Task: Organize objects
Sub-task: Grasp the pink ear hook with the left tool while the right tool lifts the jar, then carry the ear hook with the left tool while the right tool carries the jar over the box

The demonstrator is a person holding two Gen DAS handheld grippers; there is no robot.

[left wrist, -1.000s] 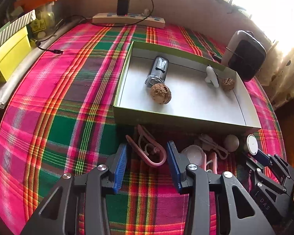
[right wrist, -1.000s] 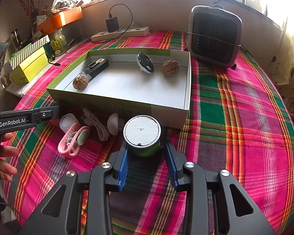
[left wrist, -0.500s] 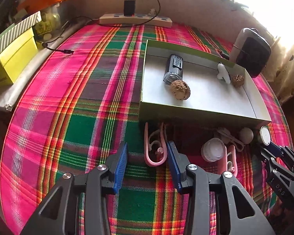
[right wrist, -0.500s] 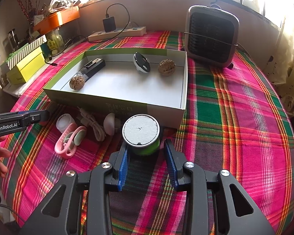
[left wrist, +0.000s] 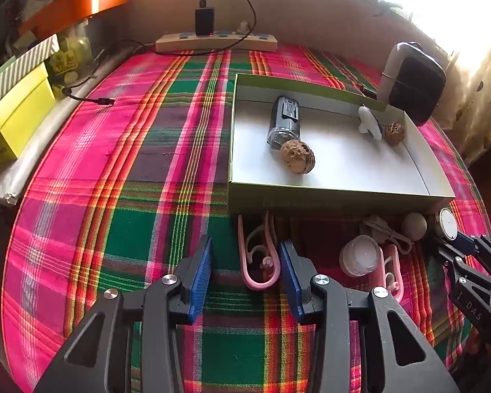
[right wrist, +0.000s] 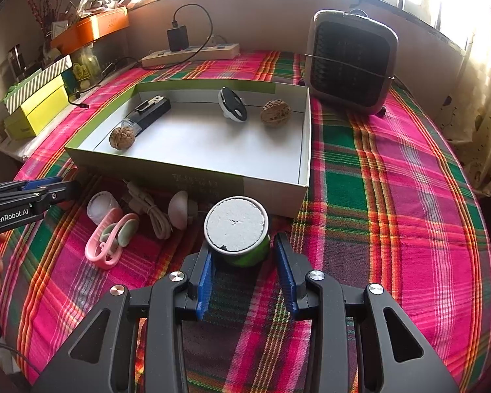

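My right gripper [right wrist: 244, 267] is shut on a small green cup with a white lid [right wrist: 235, 226], which stands just in front of the green-edged box [right wrist: 186, 177]. My left gripper [left wrist: 245, 271] is open over the cloth. A pink clip [left wrist: 260, 262] lies between its fingers, close to the right one. In the box lie a dark rectangular device [left wrist: 284, 121], two walnuts [left wrist: 298, 157] [right wrist: 275, 113] and a white and black disc [right wrist: 232, 104]. In the left wrist view the right gripper [left wrist: 458, 245] shows at the far right.
Loose on the plaid cloth before the box are a white jar [right wrist: 100, 206], a second pink clip [right wrist: 106, 242], a coiled cable [right wrist: 150, 209] and a pale ball [right wrist: 178, 209]. A dark heater [right wrist: 350, 62] stands at the back right, a power strip [right wrist: 190, 54] behind, yellow boxes [right wrist: 36, 108] at the left.
The left wrist view has swung leftward, so the box sits further right in it. The pink clip has ended up upright by the right finger. The right gripper and cup held still.
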